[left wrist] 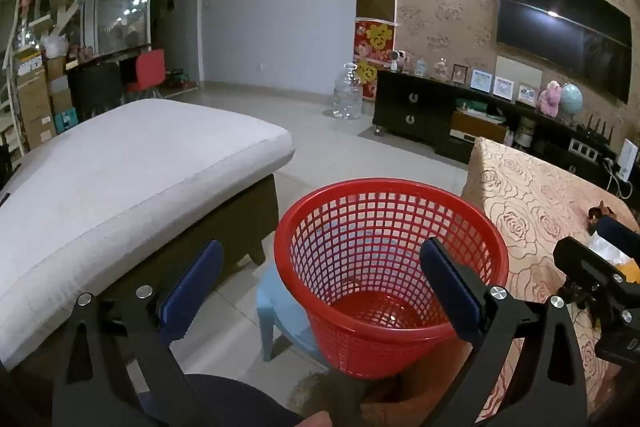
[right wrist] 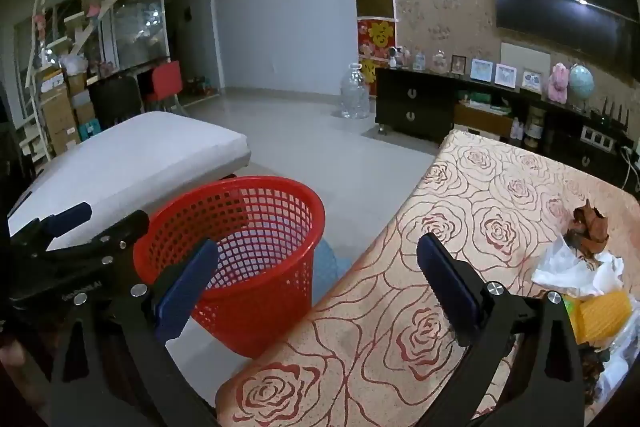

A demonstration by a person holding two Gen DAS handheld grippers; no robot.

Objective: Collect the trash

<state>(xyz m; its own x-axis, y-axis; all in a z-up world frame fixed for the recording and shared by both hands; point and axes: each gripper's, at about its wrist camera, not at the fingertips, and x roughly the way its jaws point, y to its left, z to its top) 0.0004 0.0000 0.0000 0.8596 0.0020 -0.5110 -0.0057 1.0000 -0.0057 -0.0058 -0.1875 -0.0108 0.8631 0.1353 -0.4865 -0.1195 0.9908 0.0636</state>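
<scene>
A red mesh basket (left wrist: 390,267) stands on a small blue stool (left wrist: 280,311) beside the table; it also shows in the right wrist view (right wrist: 248,255). My left gripper (left wrist: 320,287) is open and empty, its jaws wide on either side of the basket's near rim. My right gripper (right wrist: 316,291) is open and empty above the rose-patterned tablecloth (right wrist: 460,207). Trash lies at the table's right: a brown crumpled leaf (right wrist: 590,225), white crumpled paper (right wrist: 576,267) and a yellow wrapper (right wrist: 604,315). The right gripper's body (left wrist: 600,283) shows in the left wrist view, the left gripper's body (right wrist: 72,247) in the right wrist view.
A grey-cushioned bench (left wrist: 132,179) stands left of the basket. Tiled floor (left wrist: 340,147) lies beyond, with a large water jug (left wrist: 349,93). A dark TV cabinet (left wrist: 460,111) with frames and toys runs along the far wall under a TV (left wrist: 560,27).
</scene>
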